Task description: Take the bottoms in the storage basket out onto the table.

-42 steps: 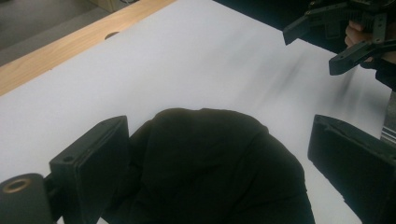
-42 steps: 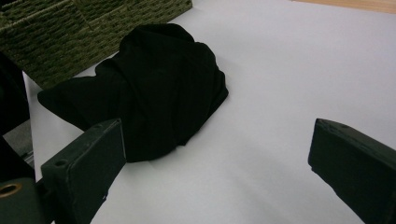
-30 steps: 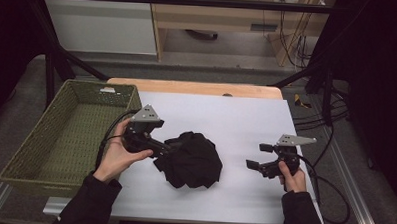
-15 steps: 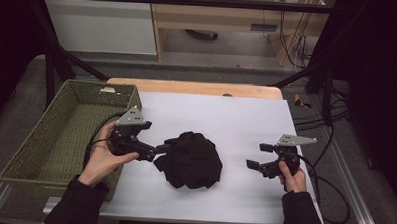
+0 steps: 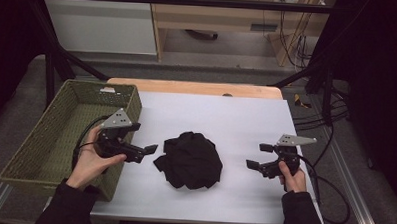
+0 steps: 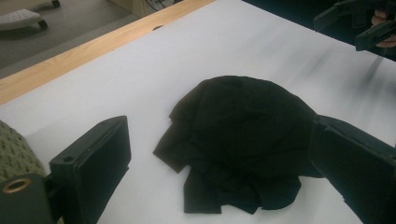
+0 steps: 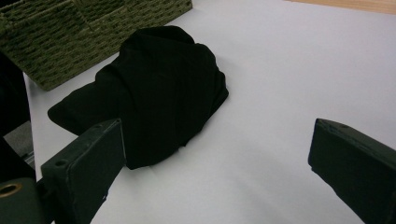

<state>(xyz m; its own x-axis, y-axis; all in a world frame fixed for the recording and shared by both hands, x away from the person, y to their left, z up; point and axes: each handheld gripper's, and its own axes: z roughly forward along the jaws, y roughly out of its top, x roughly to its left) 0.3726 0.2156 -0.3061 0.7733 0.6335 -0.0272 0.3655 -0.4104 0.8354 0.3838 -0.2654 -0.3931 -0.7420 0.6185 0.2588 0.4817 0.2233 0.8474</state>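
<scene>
— Where do things stand on your end?

— I have the crumpled black cloth garment (image 5: 190, 159) lying in a heap near the middle of the white table sheet (image 5: 226, 118), untouched by either tool. My left gripper (image 5: 146, 153) sits just beside its left edge with the jaws spread wide and empty; in the left gripper view the bundle (image 6: 238, 140) lies between and beyond the two jaws. My right gripper (image 5: 259, 155) is well apart on the other side, jaws parted too, holding nothing.

— So nothing is done?

— I judge it barely begun. The green woven wicker basket (image 5: 45, 136) at the left edge of the table is empty, and if the cloth is meant for it, the grasp, lift and drop all remain.

— And the surroundings?

— The sheet is smooth and bare apart from the cloth, with a strip of light wooden tabletop (image 5: 197, 88) showing at the far edge. Beyond it are a grey floor, pale cabinets (image 5: 102, 23), black frame bars and hanging cables (image 5: 294, 40) at the right.
</scene>
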